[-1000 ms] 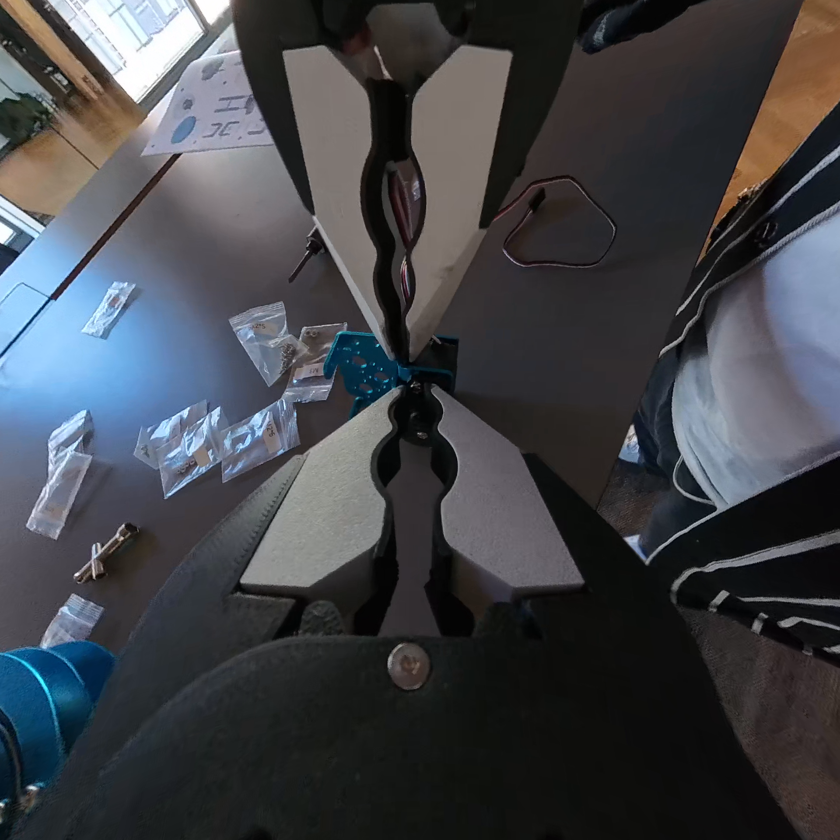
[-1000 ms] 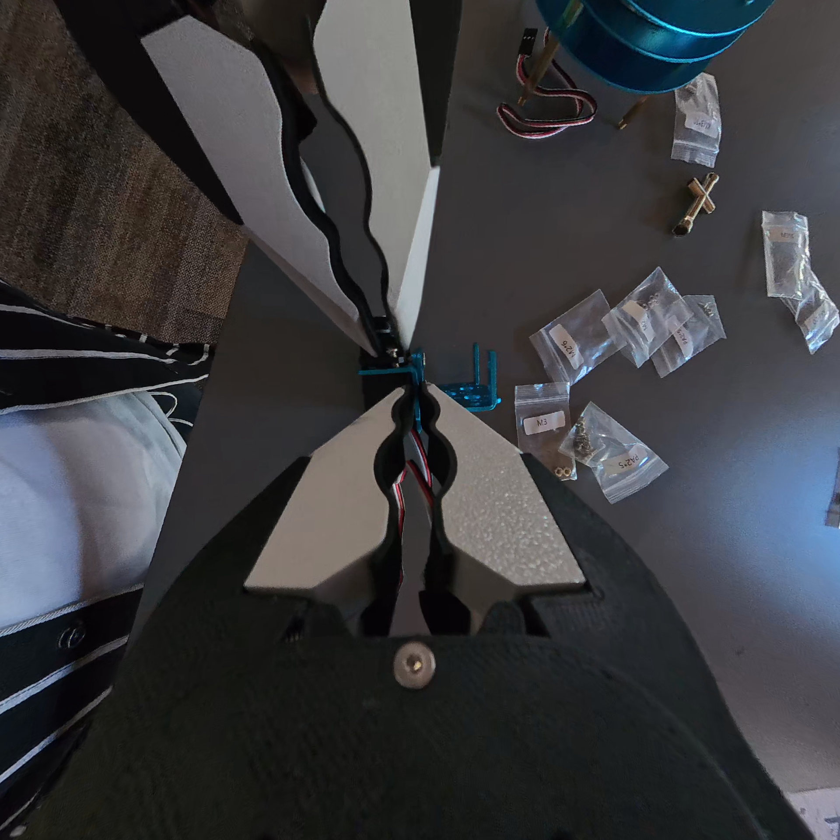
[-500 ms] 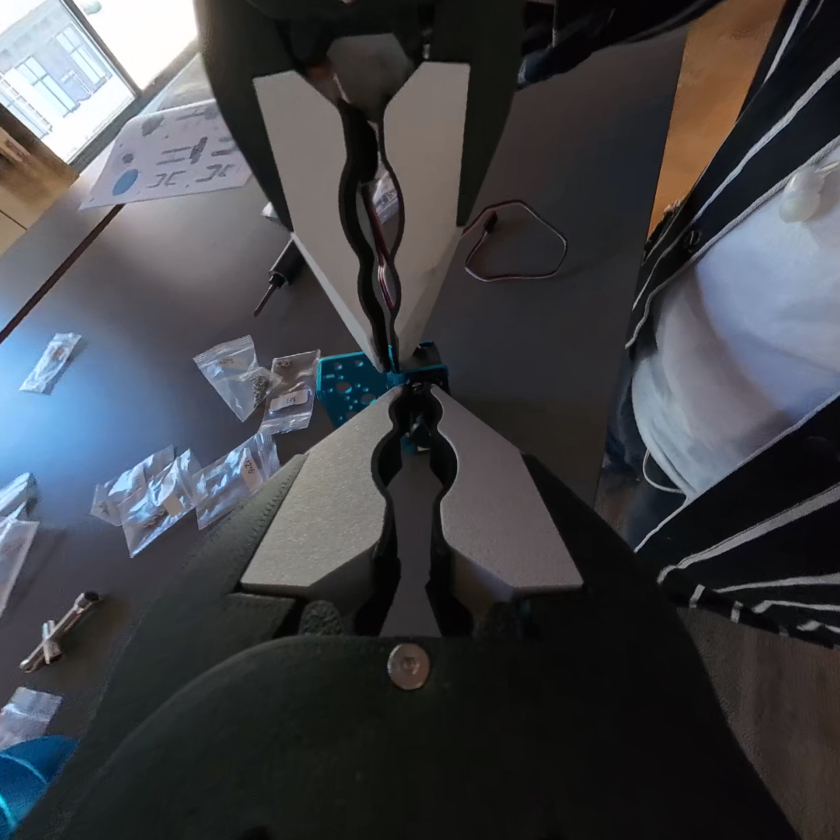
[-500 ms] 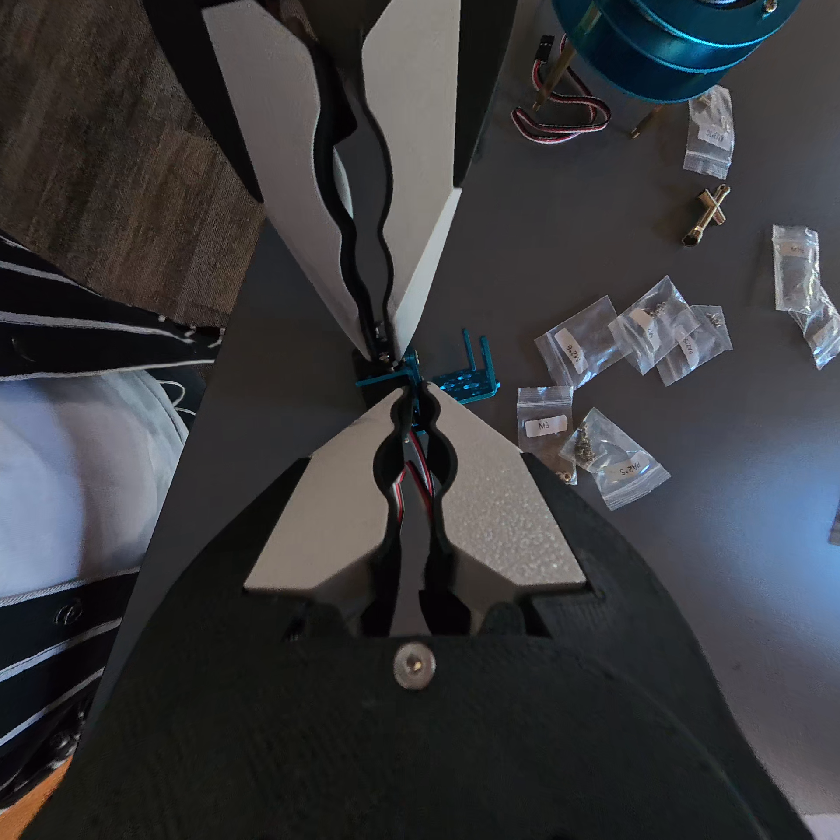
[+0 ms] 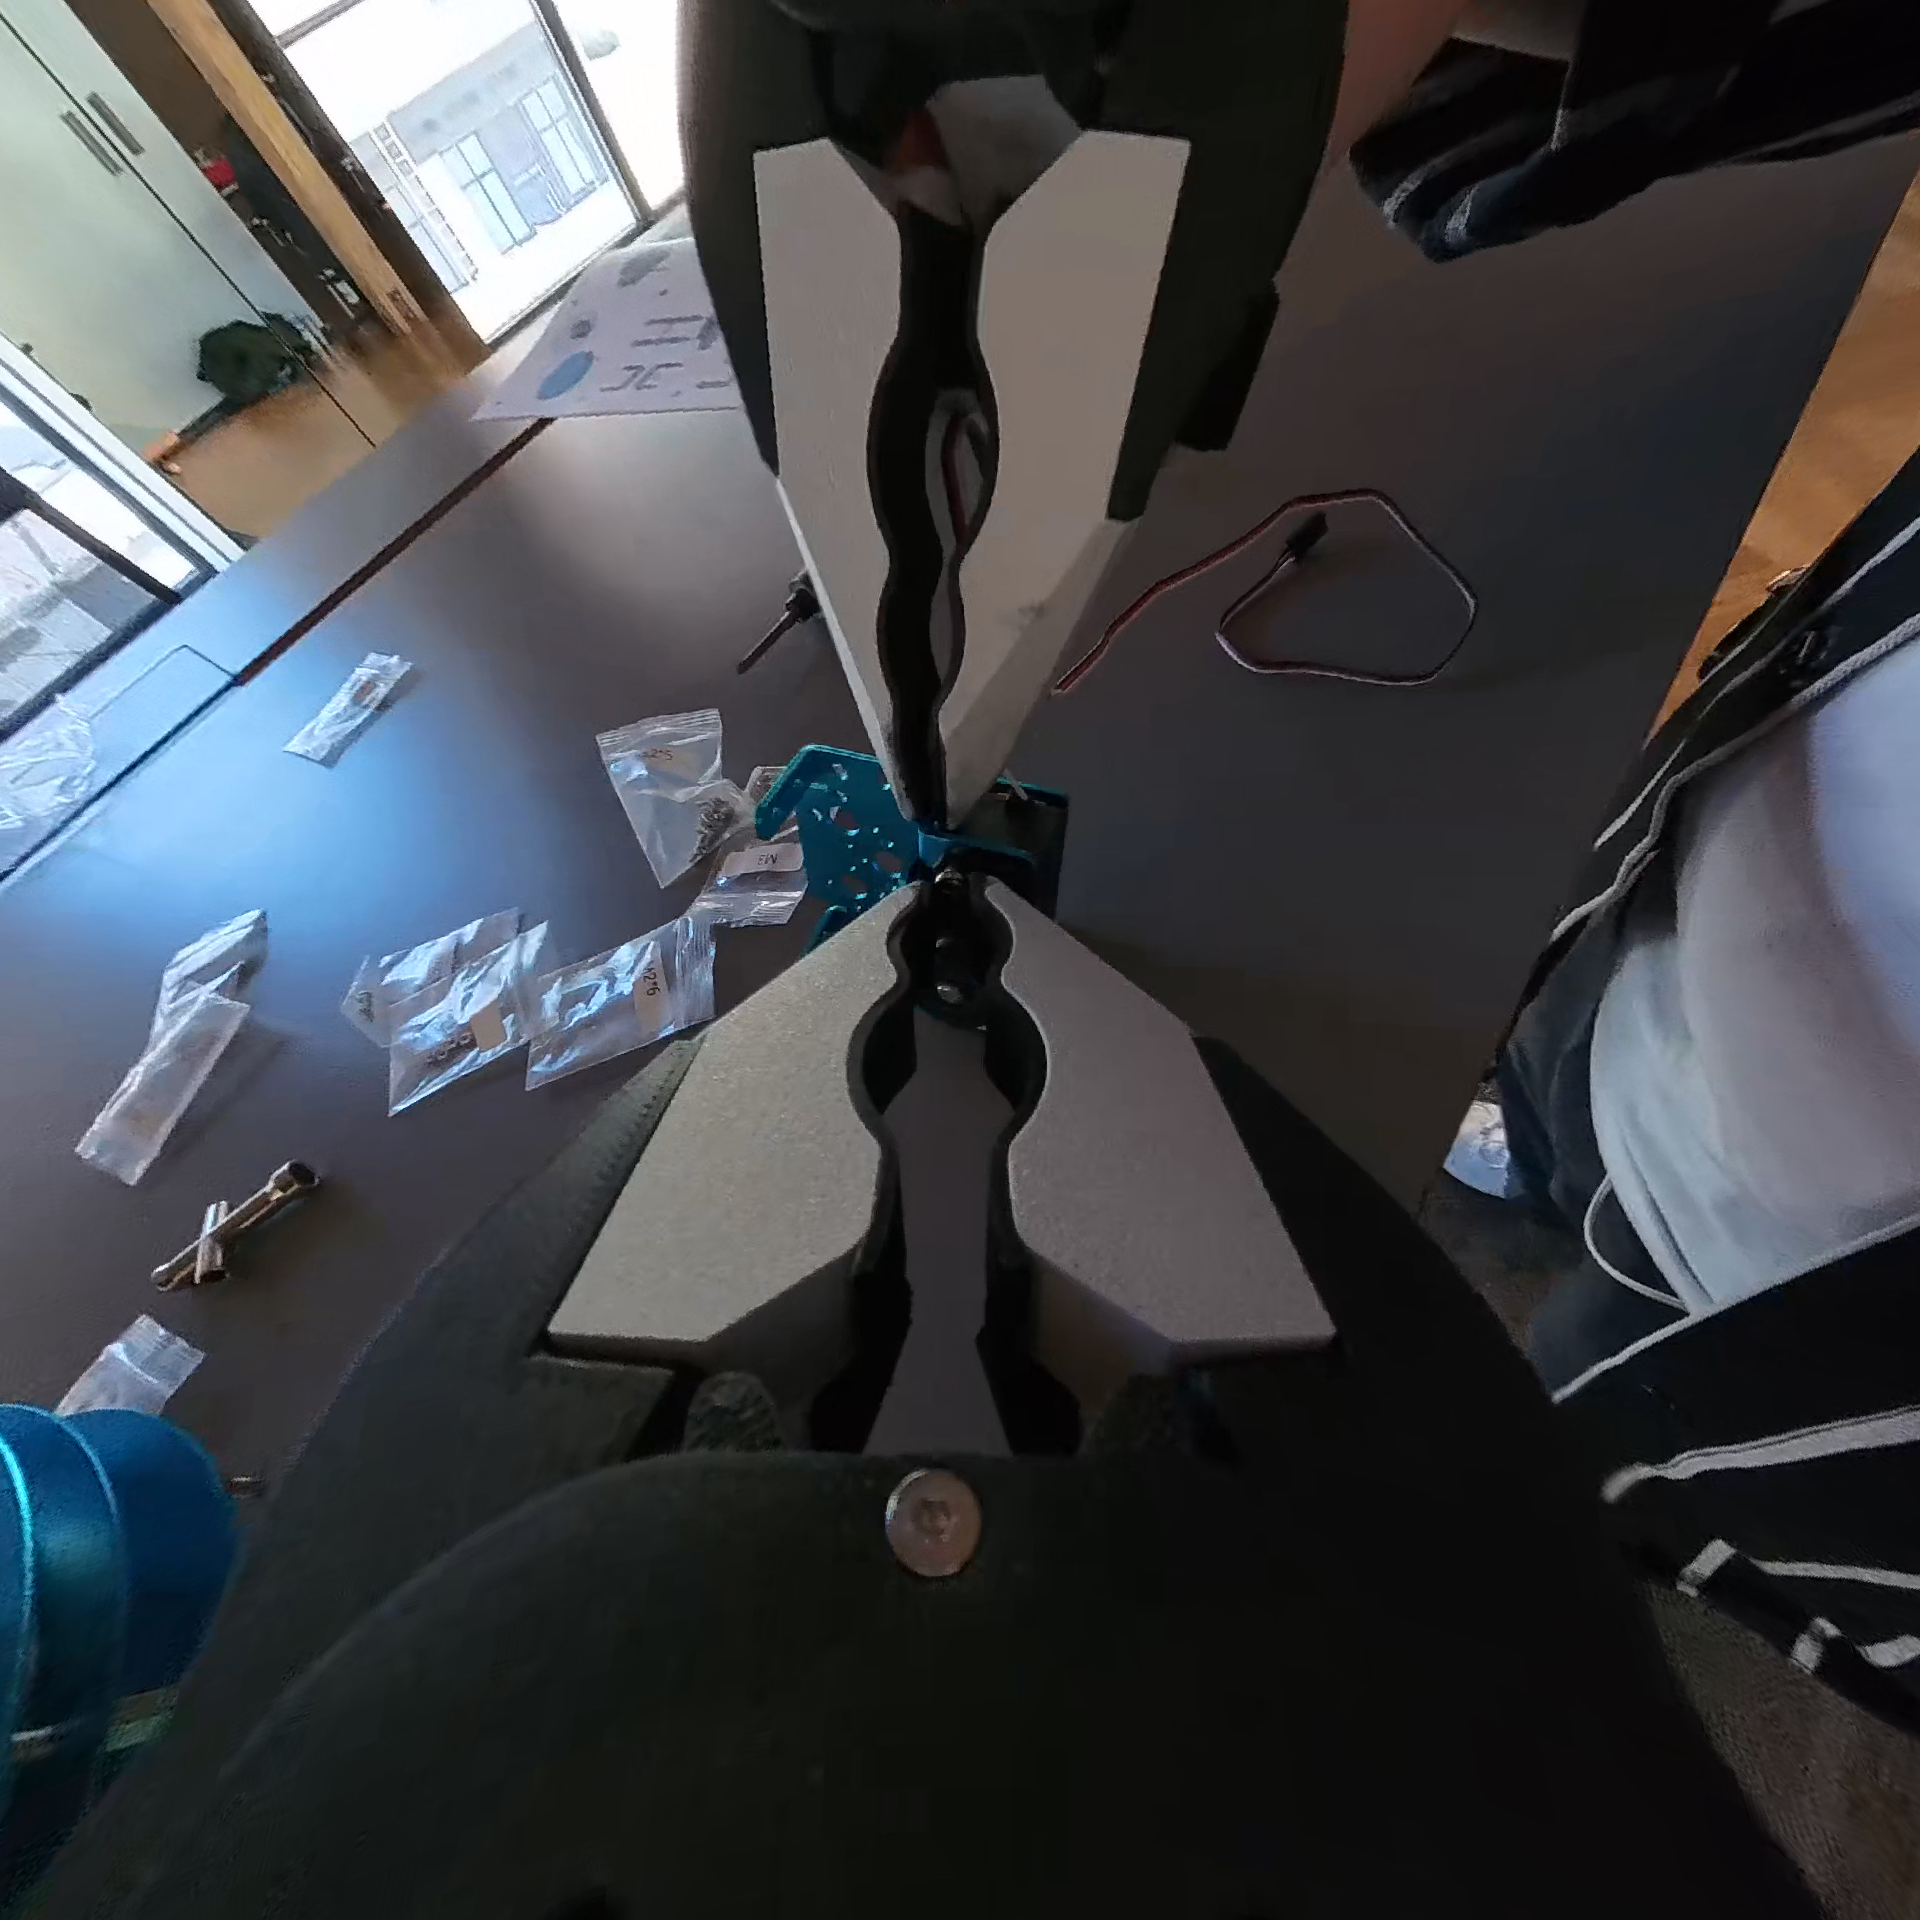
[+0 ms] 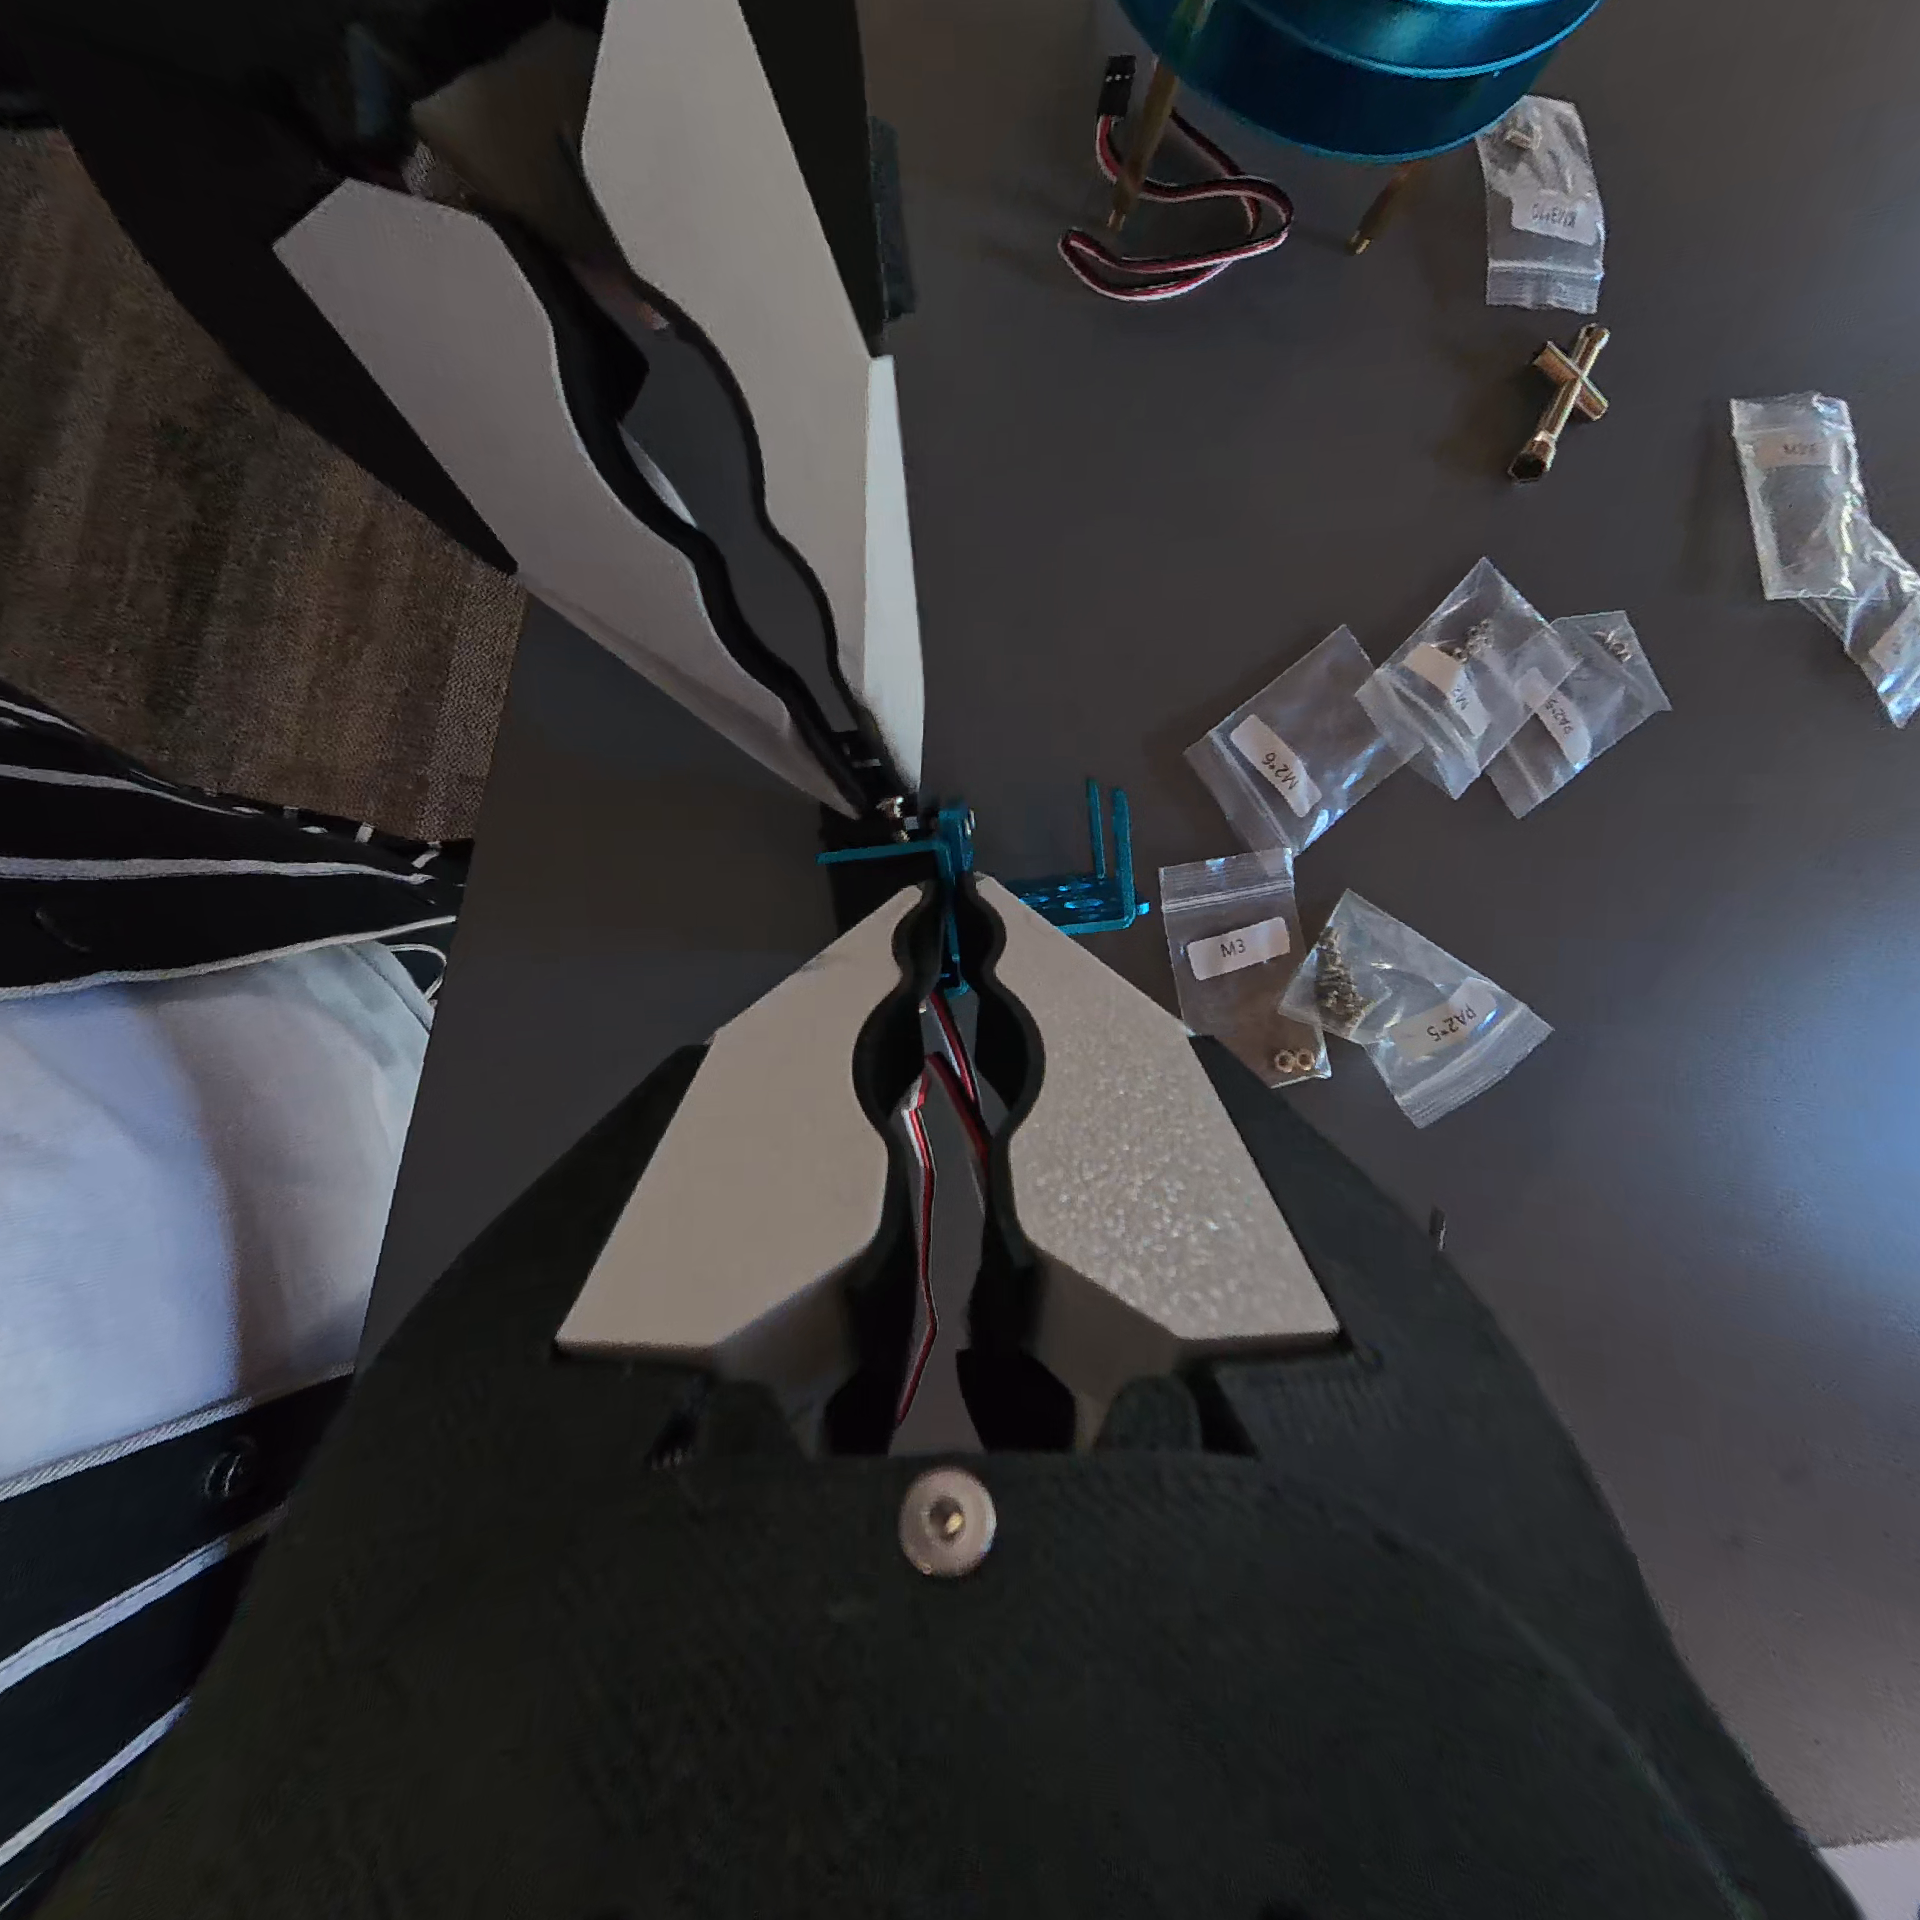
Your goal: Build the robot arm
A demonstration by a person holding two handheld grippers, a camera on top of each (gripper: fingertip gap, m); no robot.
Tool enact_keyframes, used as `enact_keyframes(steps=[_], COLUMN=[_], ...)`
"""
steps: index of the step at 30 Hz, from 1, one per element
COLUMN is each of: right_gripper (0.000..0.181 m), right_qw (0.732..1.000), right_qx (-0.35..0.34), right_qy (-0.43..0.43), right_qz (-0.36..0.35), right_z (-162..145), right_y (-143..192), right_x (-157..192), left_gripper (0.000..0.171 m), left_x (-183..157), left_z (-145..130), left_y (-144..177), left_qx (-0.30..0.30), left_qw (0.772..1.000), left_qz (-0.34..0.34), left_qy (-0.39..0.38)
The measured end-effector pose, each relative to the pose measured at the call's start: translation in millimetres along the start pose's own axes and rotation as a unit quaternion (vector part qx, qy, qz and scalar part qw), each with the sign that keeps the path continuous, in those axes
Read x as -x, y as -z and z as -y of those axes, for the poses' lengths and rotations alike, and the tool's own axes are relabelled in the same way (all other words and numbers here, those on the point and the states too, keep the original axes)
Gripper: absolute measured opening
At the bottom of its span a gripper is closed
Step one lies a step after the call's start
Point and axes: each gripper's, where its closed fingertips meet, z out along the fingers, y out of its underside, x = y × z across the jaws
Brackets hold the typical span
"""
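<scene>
Left gripper (image 5: pixel 948 896): fingers nearly together at the tips, pinching a small black part with a metal screw head that belongs to the blue perforated bracket assembly (image 5: pixel 854 837). The assembly is held above the dark grey worktop (image 5: pixel 1351 831), near the edge where a person in a striped jacket (image 5: pixel 1766 935) stands.

Right gripper (image 6: pixel 948 891): fingers pressed in on the blue bracket piece (image 6: pixel 951 831) from the opposite side. A red, white and black servo wire (image 6: pixel 930 1164) runs back through the gap between its fingers. The two grippers meet tip to tip at the assembly.

A second blue U-shaped bracket (image 6: pixel 1091 883) lies on the worktop just beside the right gripper's tips.

Other items on the worktop:
- Clear zip bags of screws (image 6: pixel 1403 707), scattered toward the middle.
- Brass cross wrench (image 6: pixel 1564 395), beyond the bags.
- Blue round part on brass standoffs (image 6: pixel 1351 73), with a coiled wire (image 6: pixel 1174 249) under it, at the edge of the right wrist view.
- Loose looped wire with a black plug (image 5: pixel 1351 613), near the person's edge.
- Printed sheet (image 5: pixel 623 353) at the far end by the window.
</scene>
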Motion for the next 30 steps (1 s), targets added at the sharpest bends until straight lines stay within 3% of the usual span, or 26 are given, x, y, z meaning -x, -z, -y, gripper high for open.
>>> enact_keyframes(steps=[9, 14, 24, 30], right_gripper=[0.002, 0.001, 0.001, 0.001], right_qw=[0.999, 0.999, 0.999, 0.999], right_qx=[0.007, 0.001, -0.001, 0.002], right_qy=[0.034, 0.033, 0.038, 0.035], right_qz=[-0.005, -0.001, -0.001, -0.003], right_z=[-0.6, -0.4, 0.3, 0.2], right_y=[0.4, 0.5, -0.1, -0.2], right_x=[0.3, 1.0, 0.4, -0.9], left_gripper=[0.002, 0.010, 0.006, 0.009], left_x=[-0.9, 2.3, 1.3, 1.9], left_z=[5.2, 4.2, -1.6, -1.5], left_y=[-1.7, -0.9, 0.9, -0.7], left_qx=[0.029, 0.045, 0.052, 0.043], left_qw=[0.998, 0.997, 0.991, 0.993], left_qz=[-0.041, -0.044, -0.118, -0.105], left_qy=[-0.039, -0.047, 0.046, 0.024])
